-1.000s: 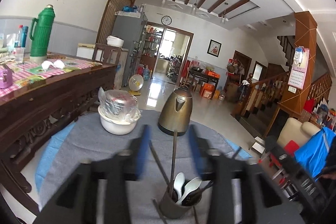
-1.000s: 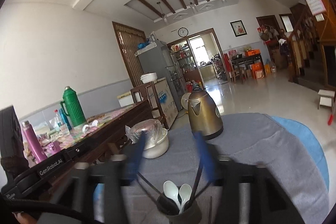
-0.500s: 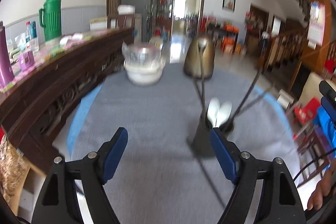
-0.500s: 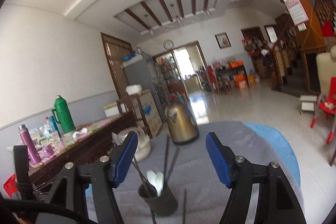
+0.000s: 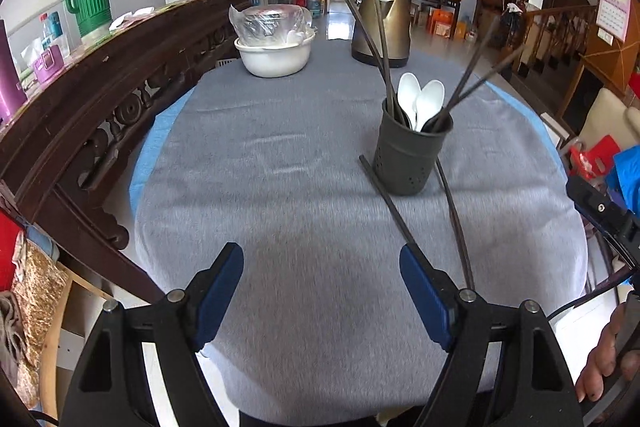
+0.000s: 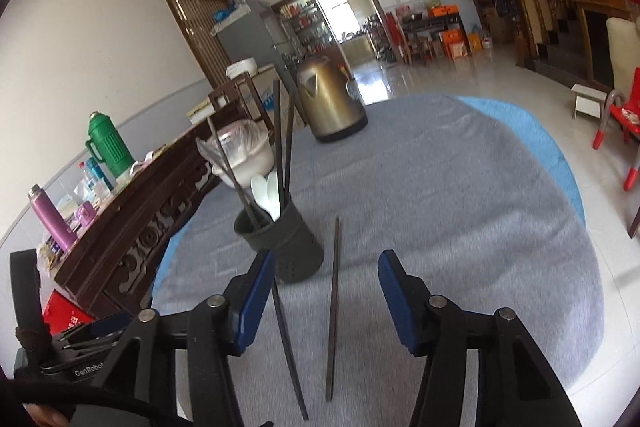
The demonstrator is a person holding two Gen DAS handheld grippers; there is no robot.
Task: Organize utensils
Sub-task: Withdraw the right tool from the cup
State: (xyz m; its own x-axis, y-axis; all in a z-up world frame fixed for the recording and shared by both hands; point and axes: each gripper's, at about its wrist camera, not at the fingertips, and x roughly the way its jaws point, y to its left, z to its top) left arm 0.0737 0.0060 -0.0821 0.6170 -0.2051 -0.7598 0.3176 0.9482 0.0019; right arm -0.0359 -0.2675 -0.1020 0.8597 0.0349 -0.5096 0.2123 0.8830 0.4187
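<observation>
A dark perforated utensil cup (image 5: 408,155) stands on the grey tablecloth (image 5: 280,187). It holds two white spoons (image 5: 420,99) and several dark chopsticks (image 5: 382,43). Two loose dark chopsticks (image 5: 390,203) lie flat on the cloth beside the cup. My left gripper (image 5: 322,291) is open and empty, low over the near table edge, left of the loose chopsticks. In the right wrist view the cup (image 6: 284,239) is ahead left, and the loose chopsticks (image 6: 333,307) lie between the fingers of my open, empty right gripper (image 6: 326,299).
A gold kettle (image 5: 384,23) and a white bowl with a plastic-wrapped lid (image 5: 274,43) stand at the far end of the table. A carved dark wooden sideboard (image 5: 100,87) runs along the left, carrying a green thermos (image 5: 88,1). Red chairs (image 6: 624,123) stand to the right.
Both grippers have pulled back from the cup and tilted down toward the table; their jaws went from narrow to wide open. The cup now stands farther ahead, and the loose chopsticks are in view.
</observation>
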